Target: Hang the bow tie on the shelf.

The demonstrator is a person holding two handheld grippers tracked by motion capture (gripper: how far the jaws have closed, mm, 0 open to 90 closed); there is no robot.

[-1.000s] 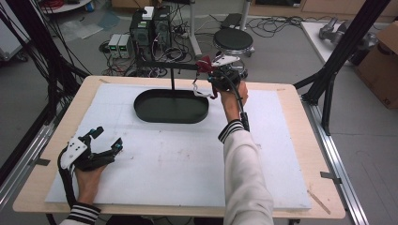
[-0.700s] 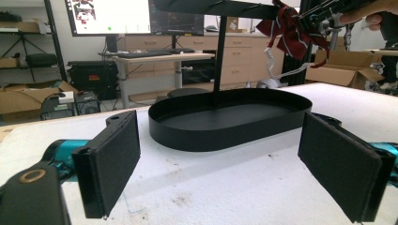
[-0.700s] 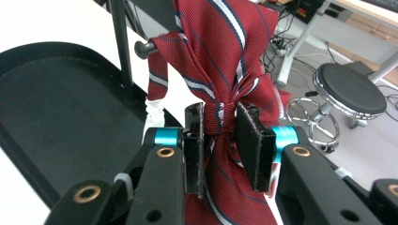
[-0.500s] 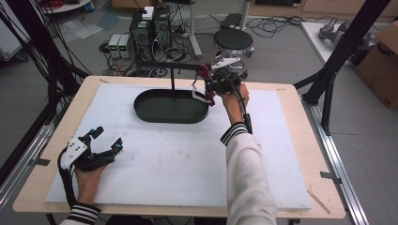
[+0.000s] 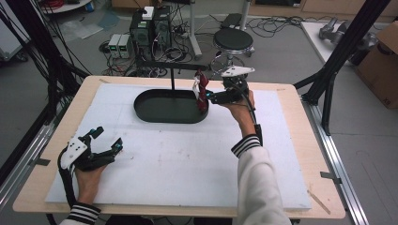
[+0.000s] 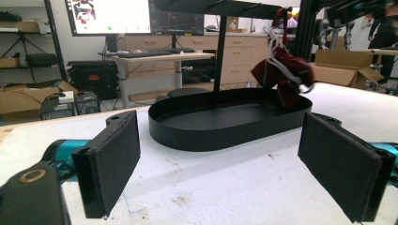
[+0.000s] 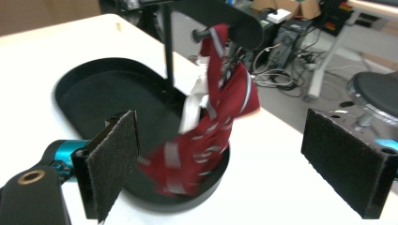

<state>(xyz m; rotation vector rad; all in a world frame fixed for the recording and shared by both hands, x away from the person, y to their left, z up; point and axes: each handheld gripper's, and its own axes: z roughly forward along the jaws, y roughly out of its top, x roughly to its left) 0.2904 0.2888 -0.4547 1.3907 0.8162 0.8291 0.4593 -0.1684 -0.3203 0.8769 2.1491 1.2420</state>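
A red striped cloth (image 7: 206, 136) hangs from a peg on the black stand (image 5: 172, 79), its lower end in the right end of the black oval tray (image 5: 150, 112) — its outline blurs in the right gripper view. The right gripper (image 5: 210, 97), jaws spread wide, sits just beside it, holding nothing. The left gripper (image 5: 104, 144) rests near the white mat's (image 5: 187, 159) front-left corner — jaws open and empty, well apart from the tray.

A red, white-striped tie (image 7: 211, 122) is hung from the peg of a black stand (image 7: 169, 42), its lower end resting in the oval tray (image 5: 155, 112)
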